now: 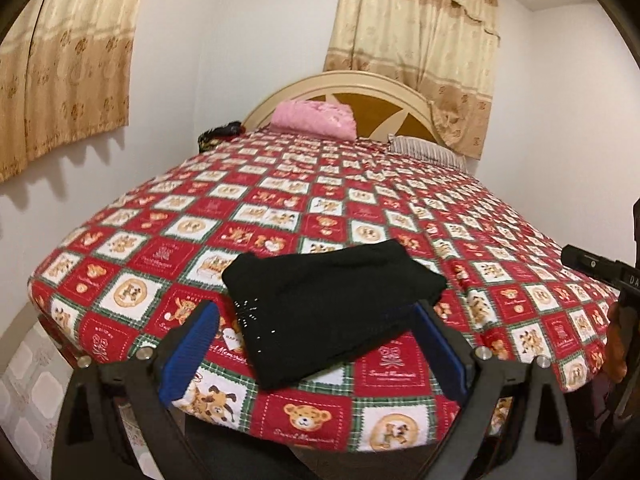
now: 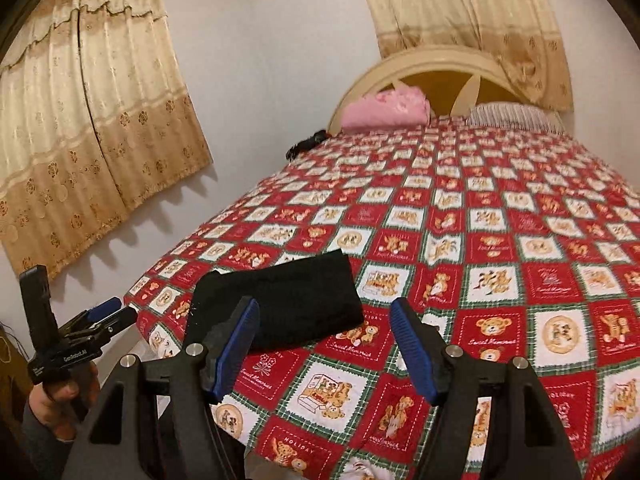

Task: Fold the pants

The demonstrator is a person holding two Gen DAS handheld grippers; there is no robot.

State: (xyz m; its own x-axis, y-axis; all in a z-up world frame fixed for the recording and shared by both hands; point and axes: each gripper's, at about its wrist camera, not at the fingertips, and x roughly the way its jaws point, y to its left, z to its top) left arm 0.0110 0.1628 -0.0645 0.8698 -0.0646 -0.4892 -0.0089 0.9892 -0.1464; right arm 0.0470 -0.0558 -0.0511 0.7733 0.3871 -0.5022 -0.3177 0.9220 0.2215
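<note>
Black pants (image 1: 328,312) are seen on red-white-green checked teddy-bear bedspread (image 1: 360,200); pink pillow (image 1: 314,119), beige floral curtains (image 1: 416,40), blue gripper pads (image 2: 236,348) are noted.

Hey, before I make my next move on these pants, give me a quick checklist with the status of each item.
1. Pants folded into a compact bundle on the bed: ok.
2. Left hand-held gripper open, holding nothing: ok.
3. Right hand-held gripper open, holding nothing: ok.
4. Bundle well clear of the bed's near edge: not ok, it lies close to the corner.
5. Layers underneath lined up evenly: cannot tell.
</note>
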